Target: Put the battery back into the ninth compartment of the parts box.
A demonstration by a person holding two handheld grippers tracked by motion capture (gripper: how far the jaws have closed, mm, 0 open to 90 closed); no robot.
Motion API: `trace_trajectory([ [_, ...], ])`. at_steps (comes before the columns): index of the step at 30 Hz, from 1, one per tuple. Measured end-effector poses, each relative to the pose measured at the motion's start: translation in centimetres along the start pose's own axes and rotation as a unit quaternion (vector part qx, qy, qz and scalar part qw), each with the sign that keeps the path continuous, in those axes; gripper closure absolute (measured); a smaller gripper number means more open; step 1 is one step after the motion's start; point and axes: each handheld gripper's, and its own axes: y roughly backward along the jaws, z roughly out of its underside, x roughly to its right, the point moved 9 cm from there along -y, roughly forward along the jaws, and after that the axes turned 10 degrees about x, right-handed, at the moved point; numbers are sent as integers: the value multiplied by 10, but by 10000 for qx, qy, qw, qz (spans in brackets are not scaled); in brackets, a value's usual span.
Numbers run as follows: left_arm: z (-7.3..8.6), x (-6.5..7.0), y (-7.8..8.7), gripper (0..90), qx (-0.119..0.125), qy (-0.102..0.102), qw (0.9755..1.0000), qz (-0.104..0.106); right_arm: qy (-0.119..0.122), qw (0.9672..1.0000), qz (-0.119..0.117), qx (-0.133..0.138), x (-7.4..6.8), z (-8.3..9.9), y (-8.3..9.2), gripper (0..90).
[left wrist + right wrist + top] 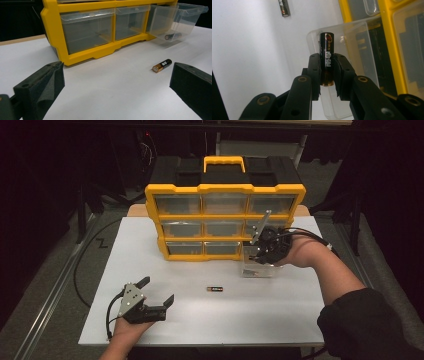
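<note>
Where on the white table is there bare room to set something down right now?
The table is bare along its left side, beside the yellow organizer, and along the front edge right of the left gripper. It is crowded at the pulled-out drawer, where the right gripper holds a battery; a loose battery lies mid-table.

room: dark | floor (60, 270): grey, cable (82, 265) across it | table (150, 245): white

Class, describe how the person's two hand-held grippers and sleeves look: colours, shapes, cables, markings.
Both grippers are black. The left gripper has two wedge-shaped foam-like jaws, a grey three-cornered plate and a black cable. The right gripper shows linked arms with brass-coloured pivots and a thick black cable. A dark sleeve covers the right upper arm.
</note>
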Motion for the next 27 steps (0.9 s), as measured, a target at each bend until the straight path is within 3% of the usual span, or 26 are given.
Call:
trace_trajectory([
  [11, 0, -1, 0, 3, 4, 2, 10000, 14, -90, 9998, 101, -130, 18, 6, -10, 788],
  [22, 0, -1, 0, 3, 14, 14, 10000, 16, -218, 9991, 221, -283, 26, 9, -17, 786],
  [23, 0, -1, 0, 3, 17, 16, 10000, 17, -245, 9990, 255, -284, 27, 9, -16, 775],
  [25, 0, -1, 0, 3, 13, 16, 10000, 15, -289, 9989, 302, -207, 27, 7, -13, 662],
  [27, 0, -2, 0, 3, 4, 13, 10000, 18, -353, 9991, 229, -107, 23, 4, -9, 606],
])
